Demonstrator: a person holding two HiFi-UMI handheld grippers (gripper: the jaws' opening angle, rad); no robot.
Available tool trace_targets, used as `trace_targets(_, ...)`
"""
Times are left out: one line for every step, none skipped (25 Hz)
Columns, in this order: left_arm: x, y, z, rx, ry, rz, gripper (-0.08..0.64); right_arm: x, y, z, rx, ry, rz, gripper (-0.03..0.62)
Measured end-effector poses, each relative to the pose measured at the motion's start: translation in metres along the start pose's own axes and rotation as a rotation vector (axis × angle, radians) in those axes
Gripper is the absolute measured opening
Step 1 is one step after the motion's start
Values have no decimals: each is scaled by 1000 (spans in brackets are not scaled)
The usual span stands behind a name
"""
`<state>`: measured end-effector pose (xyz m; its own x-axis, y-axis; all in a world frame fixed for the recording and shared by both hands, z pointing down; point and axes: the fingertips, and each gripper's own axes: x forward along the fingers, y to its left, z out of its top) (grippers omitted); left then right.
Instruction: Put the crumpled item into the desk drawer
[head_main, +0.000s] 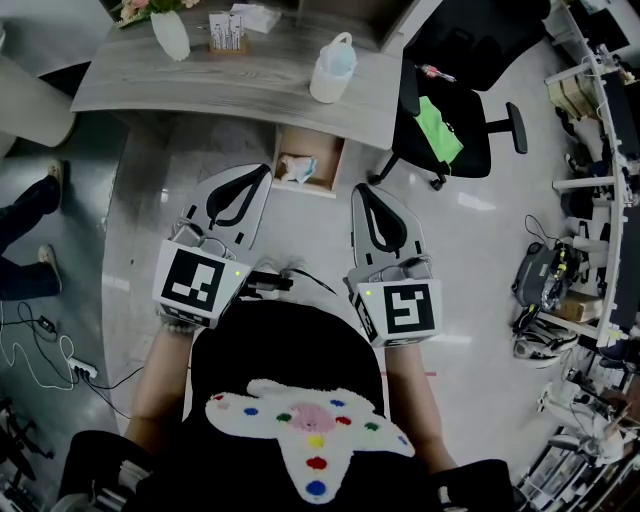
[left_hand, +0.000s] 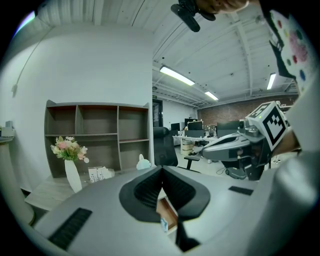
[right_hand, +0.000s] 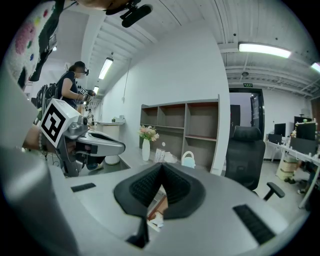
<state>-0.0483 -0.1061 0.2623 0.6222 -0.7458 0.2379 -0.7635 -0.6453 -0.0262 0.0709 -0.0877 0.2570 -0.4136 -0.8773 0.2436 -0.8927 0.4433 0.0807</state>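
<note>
While the left gripper (head_main: 263, 172) and right gripper (head_main: 361, 190) hover with jaws pressed together on nothing, one crumpled item (head_main: 297, 168) lies in the single open drawer (head_main: 327, 160) at their twelve o'clock, under the worktop (head_main: 270, 82).

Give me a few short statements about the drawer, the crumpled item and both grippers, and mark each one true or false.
1. The desk drawer is open. True.
2. The right gripper holds the crumpled item. False: the item lies inside the drawer, and this gripper's fingers are together on nothing.
3. The left gripper has its fingers wide apart. False: its fingers are together, with nothing between them.
4. A white vase with flowers stands on the desk. True.
</note>
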Motion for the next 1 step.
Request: trace_targets(0, 0, 0, -1, -1, 1, 12, 0, 0, -1, 0, 0, 0, 5)
